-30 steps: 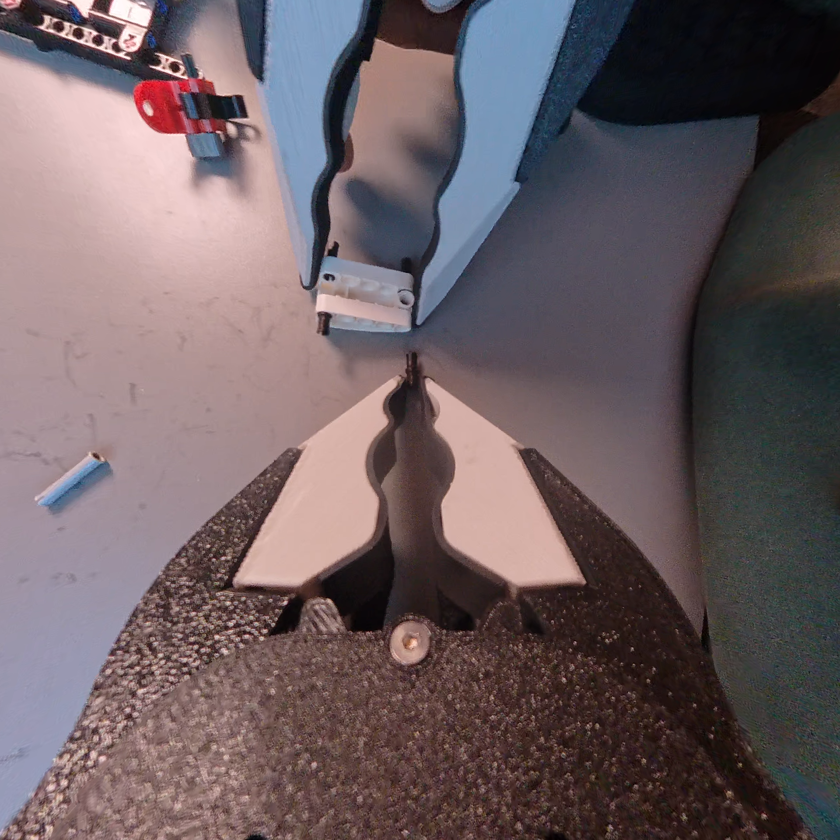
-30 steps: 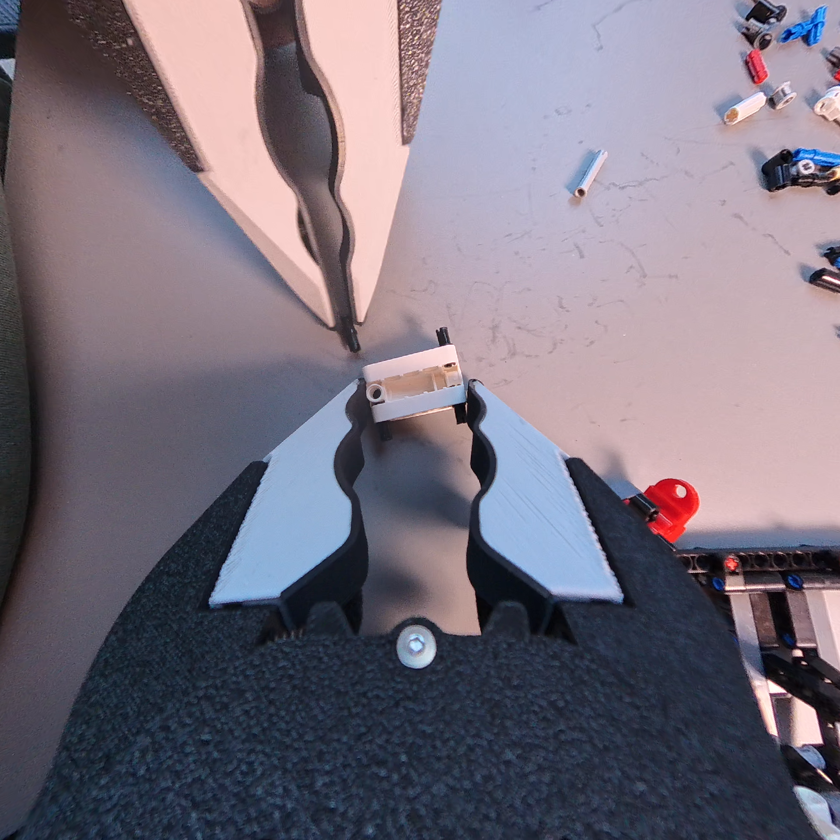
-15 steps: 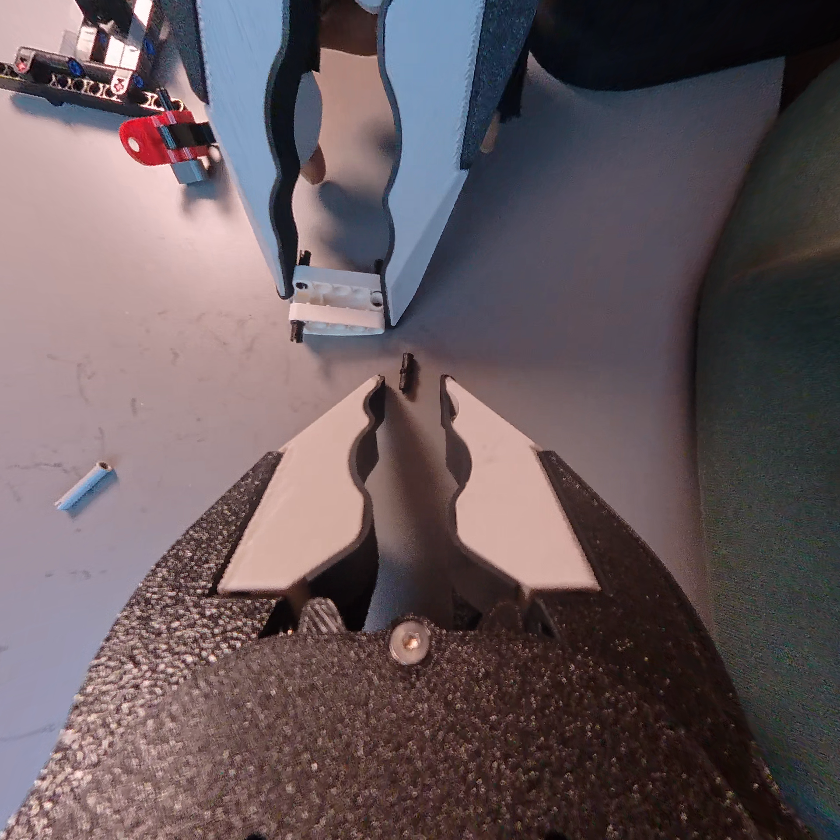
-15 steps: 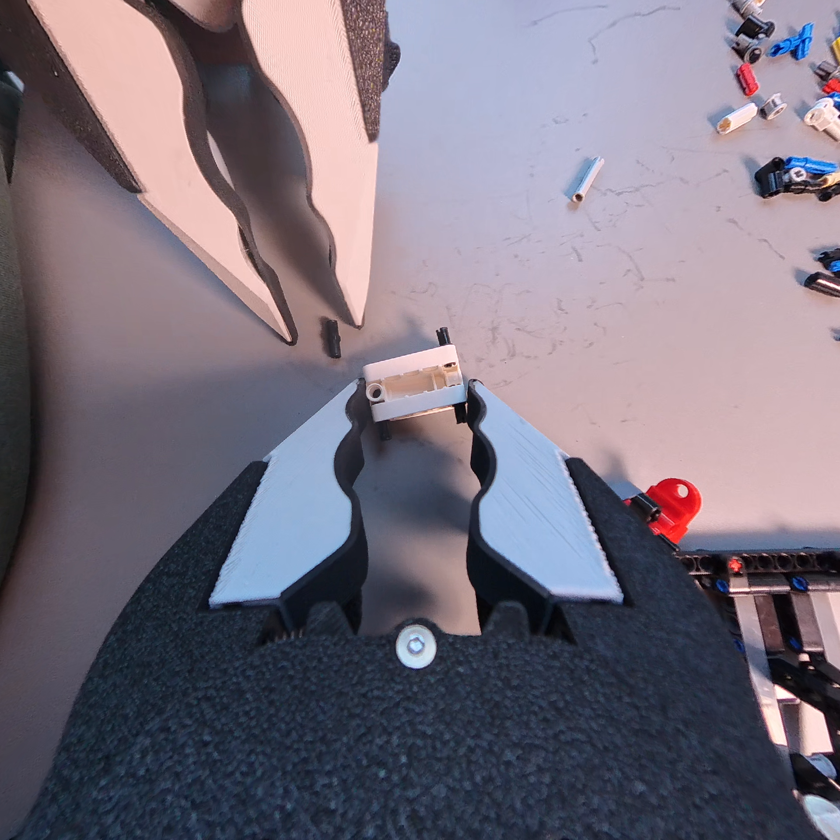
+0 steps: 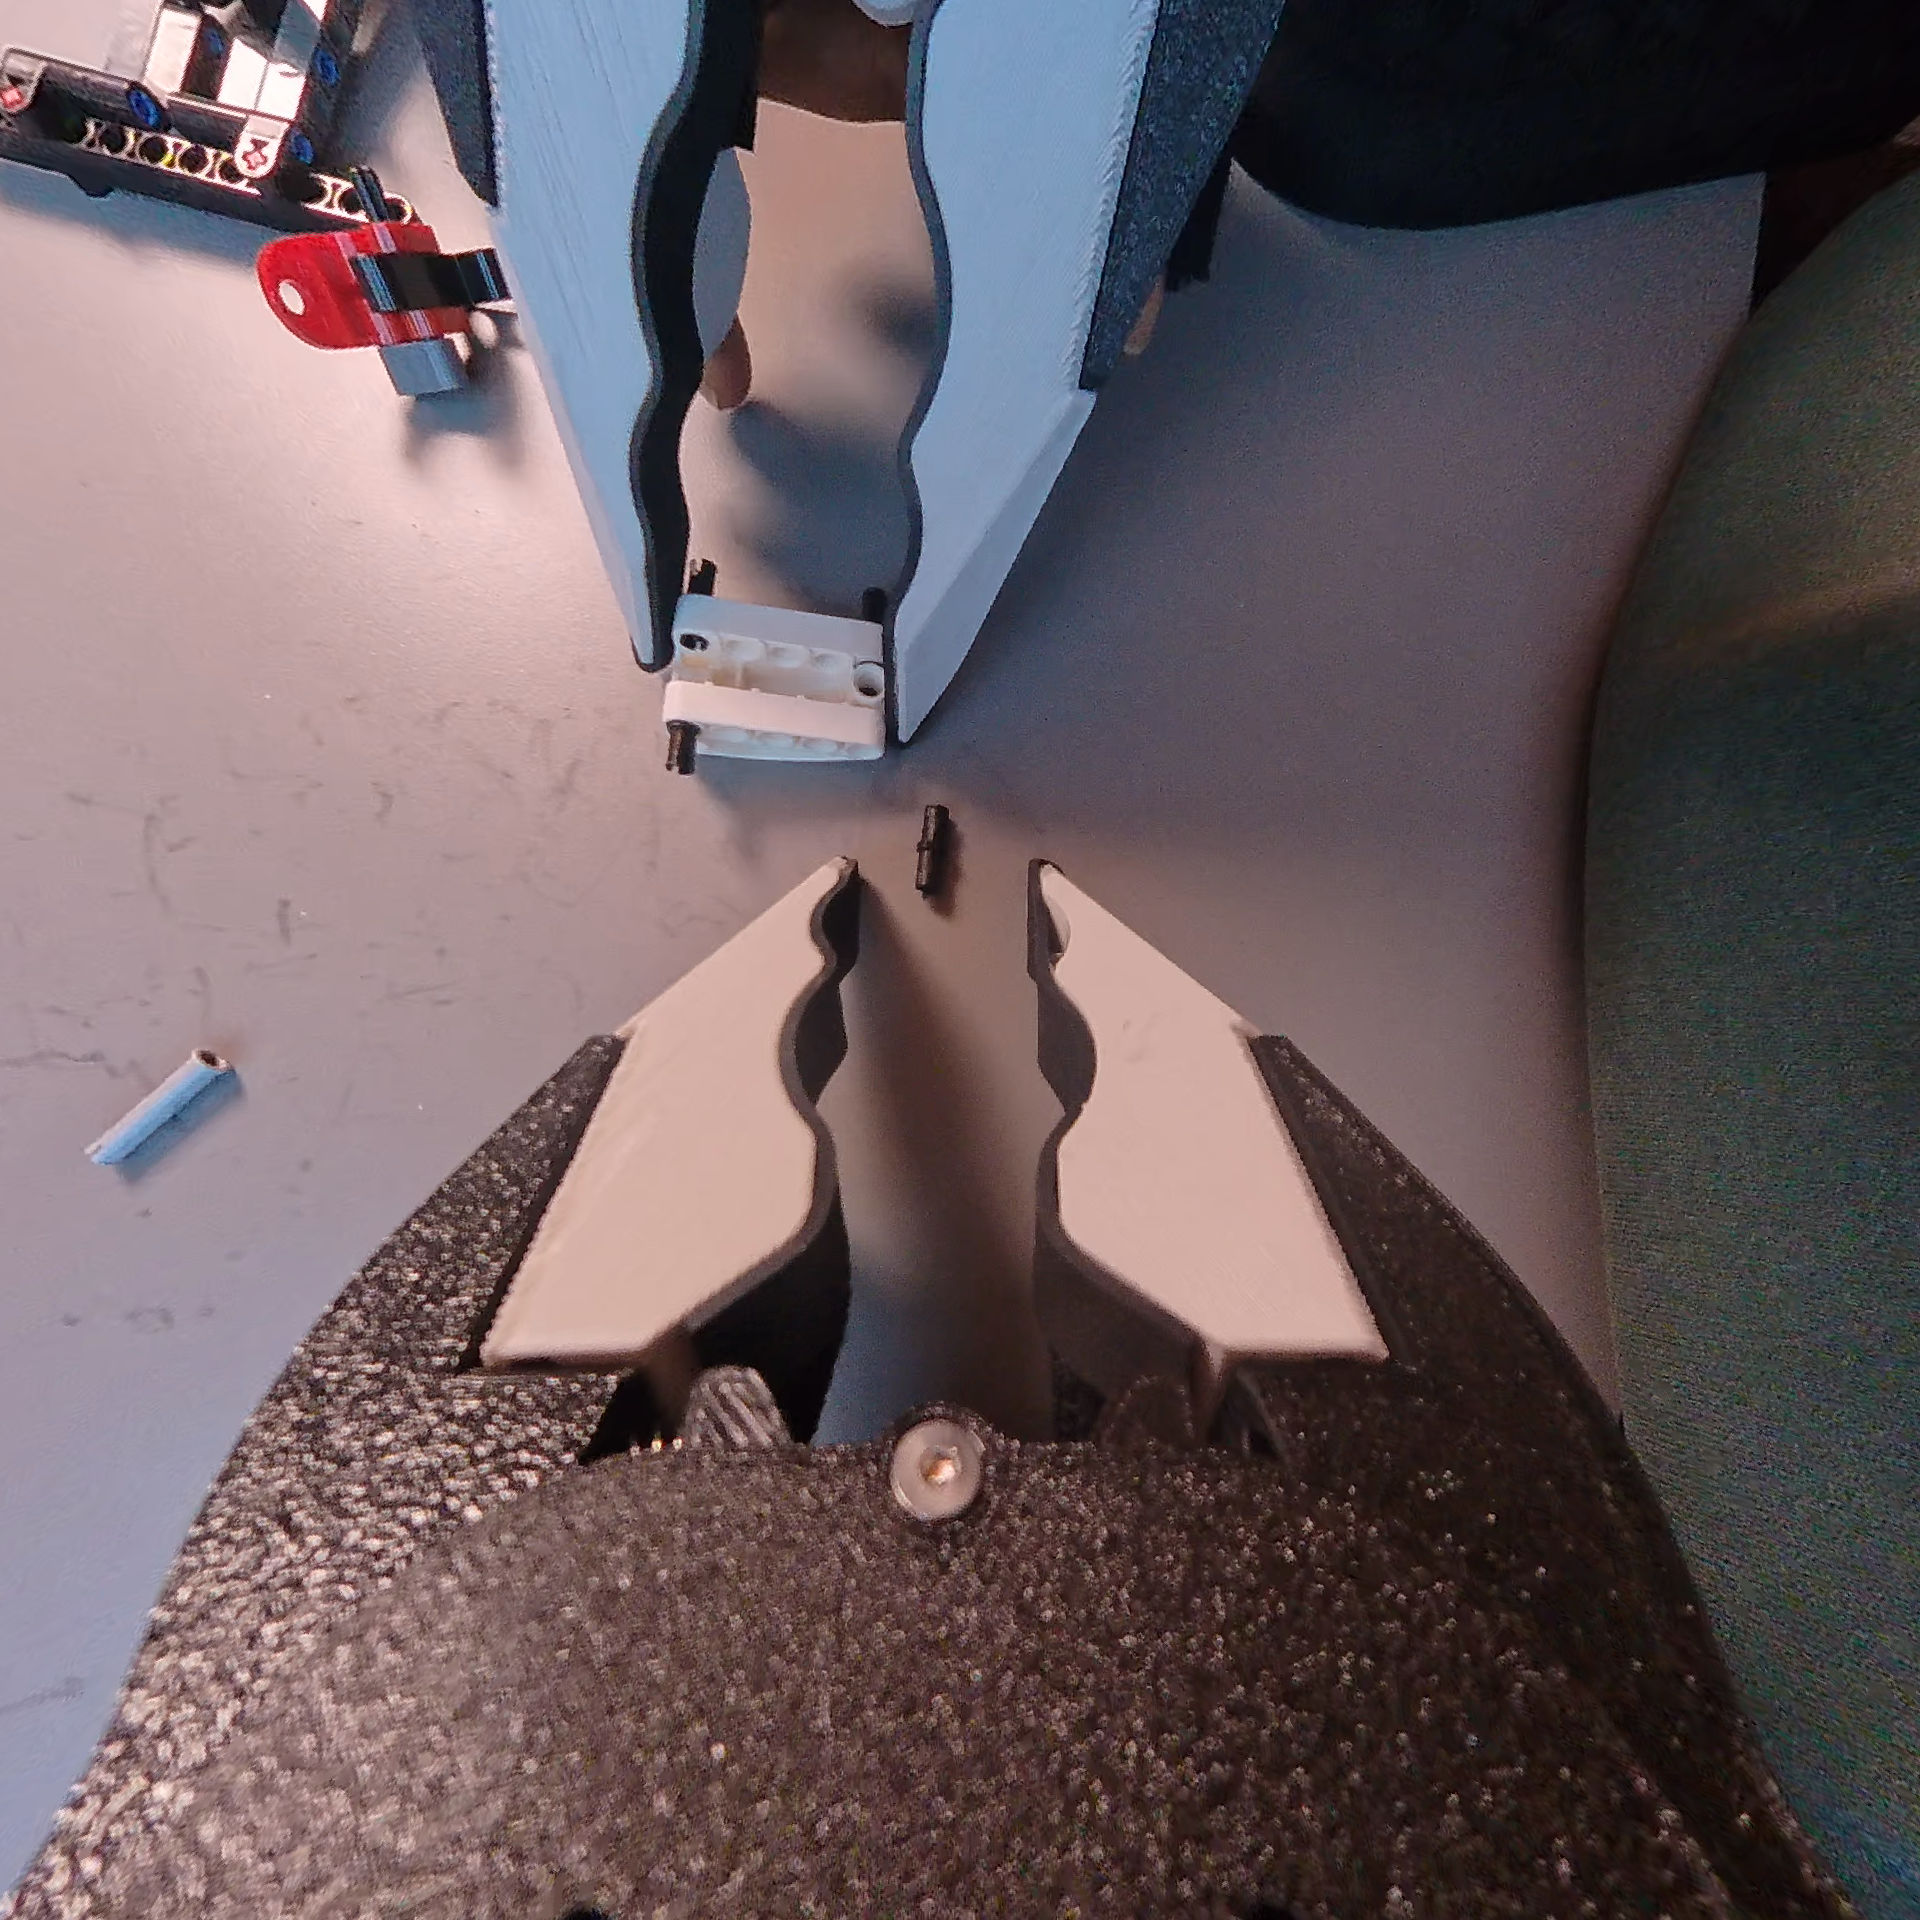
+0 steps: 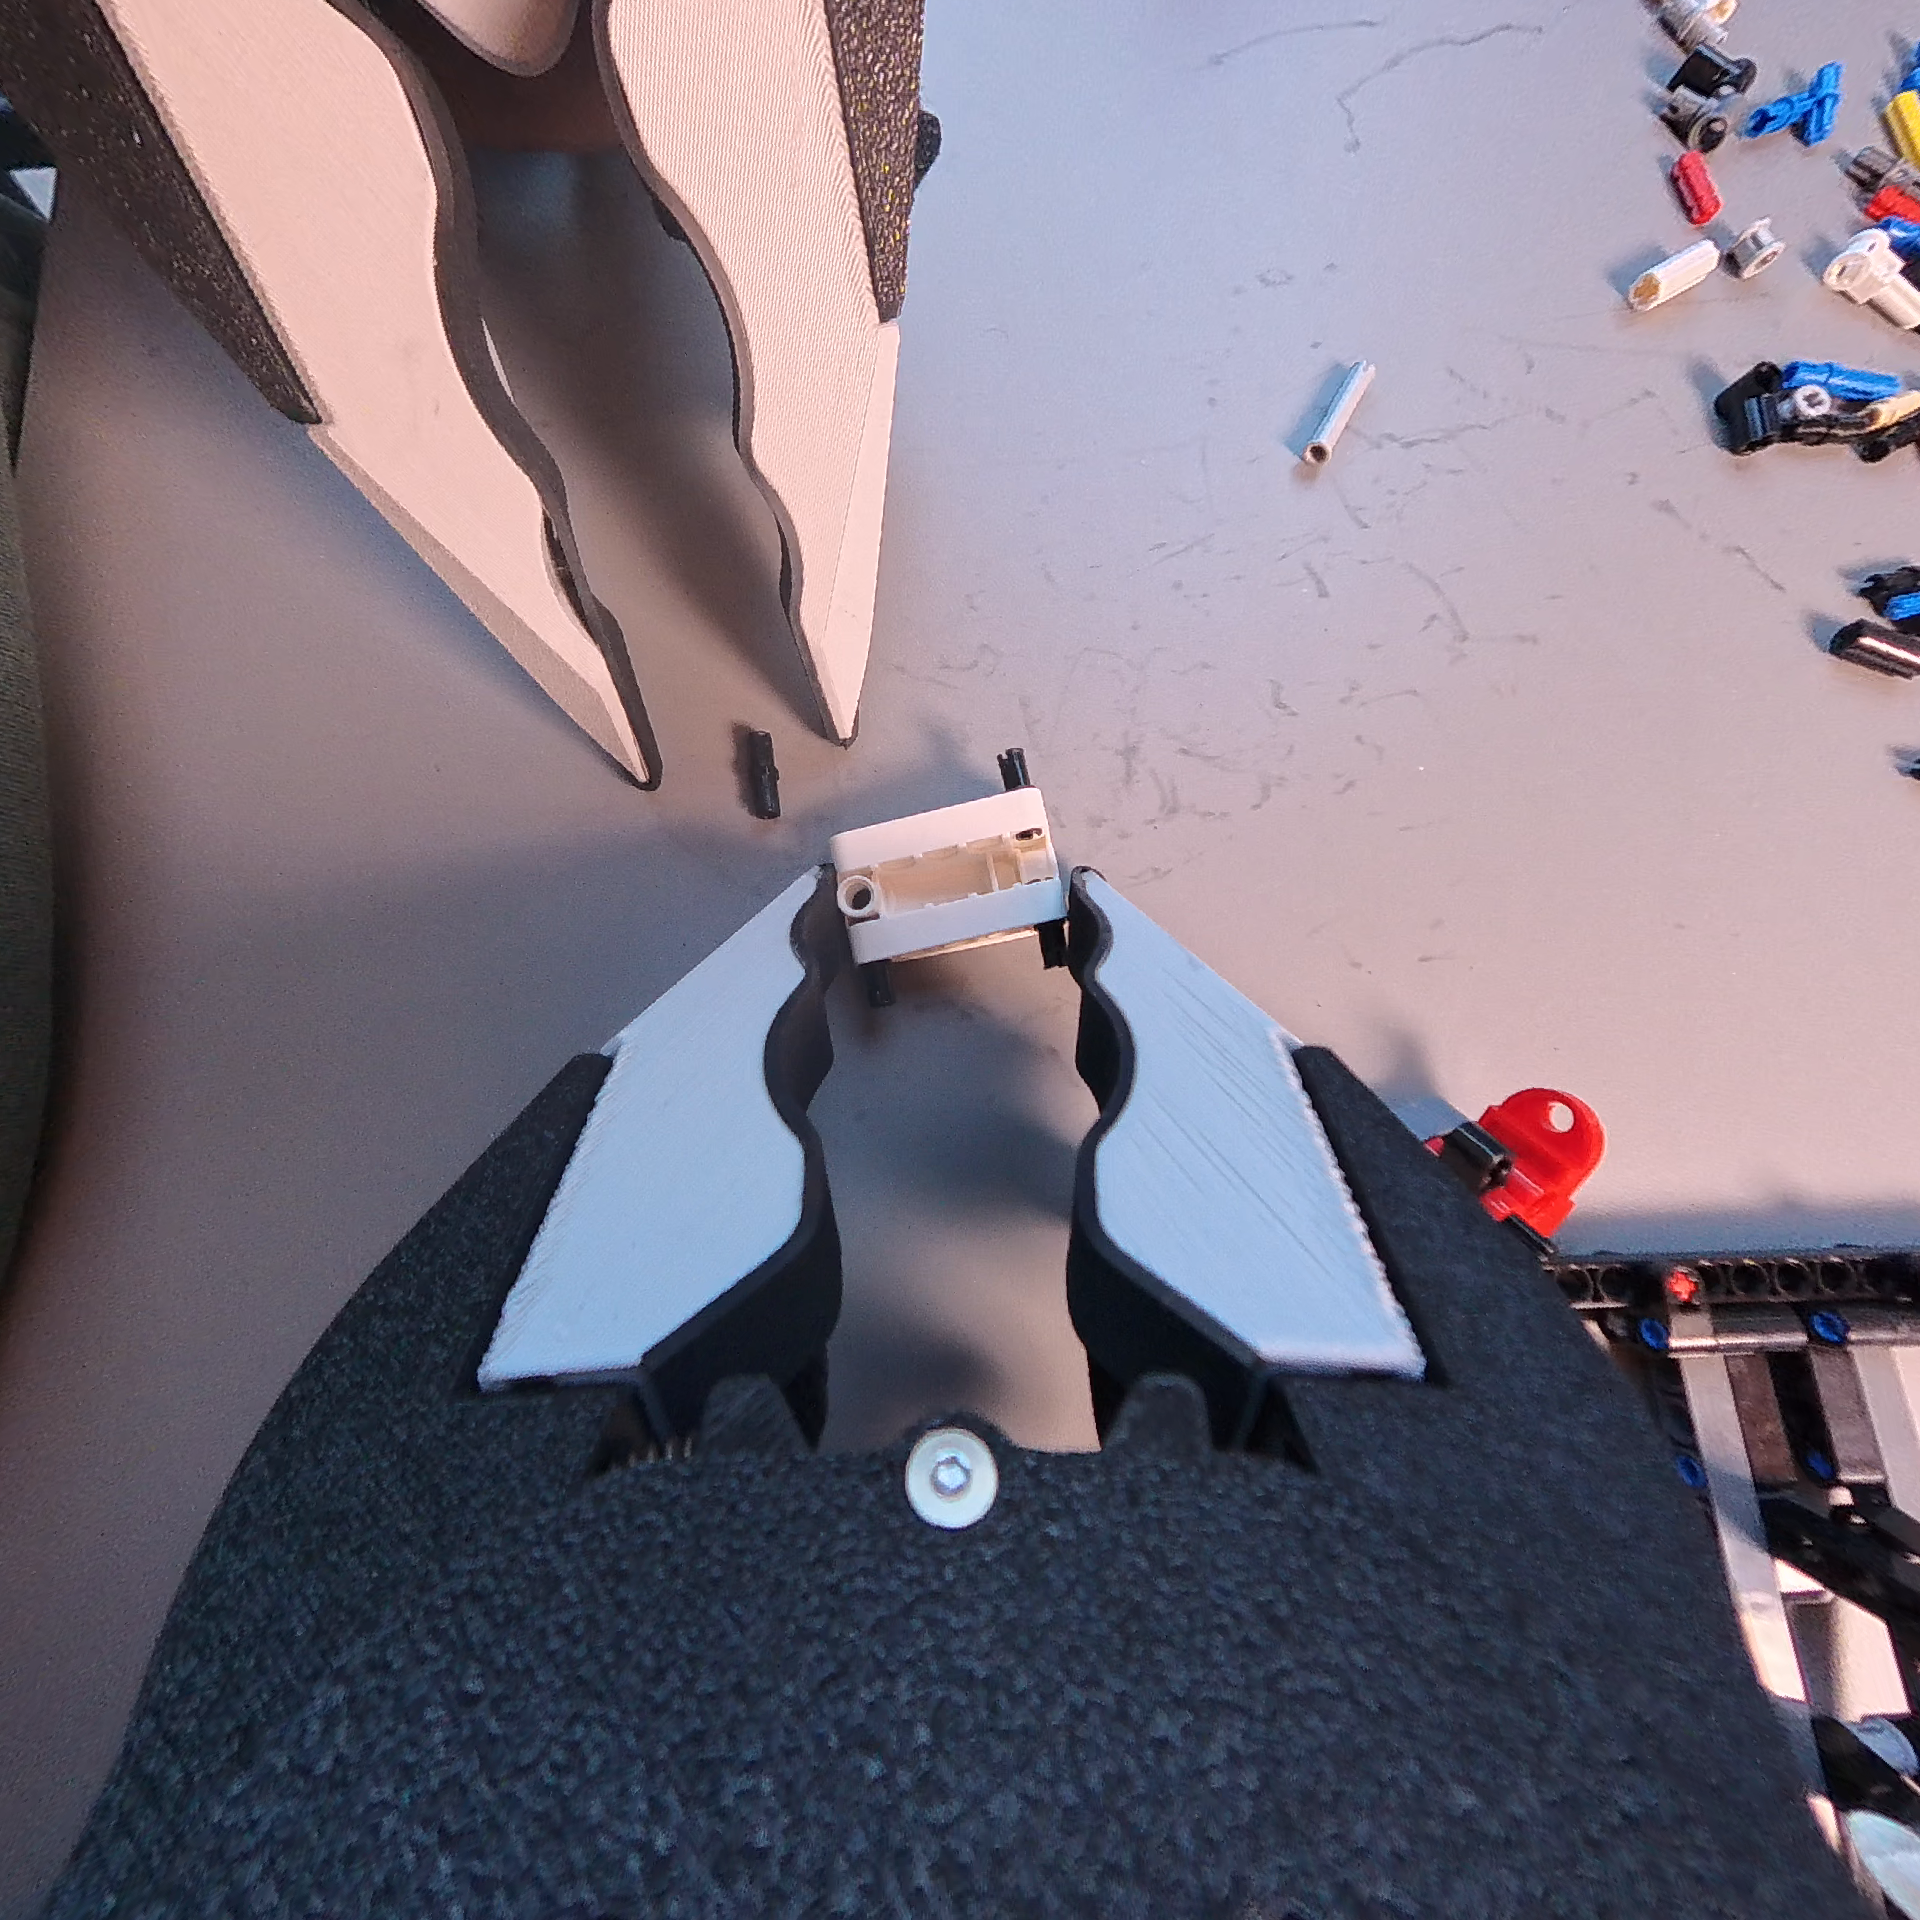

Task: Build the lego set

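Note:
My right gripper [image 6: 943, 891] is shut on a white Lego block [image 6: 948, 875] with black pins sticking out of it; it rests low over the grey table. The block also shows in the left wrist view [image 5: 777, 698], between the right gripper's fingers [image 5: 774, 681]. My left gripper [image 5: 943, 864] is open and empty. A small black pin [image 5: 932, 850] lies loose on the table just ahead of its fingertips. In the right wrist view the pin [image 6: 762, 771] lies between the left gripper's tips [image 6: 746, 761], left of the white block.
A black-and-white Lego frame [image 6: 1766, 1403] with a red piece [image 6: 1538, 1151] sits at the right; it also shows in the left wrist view [image 5: 156, 114]. A grey tube [image 6: 1336, 409] and several small loose parts [image 6: 1787, 260] lie farther off. A green chair [image 5: 1766, 935] borders the table.
My left gripper was shut on the black pin, then opened and let it drop onto the table. It has opened wider since. The right gripper still holds the white block.

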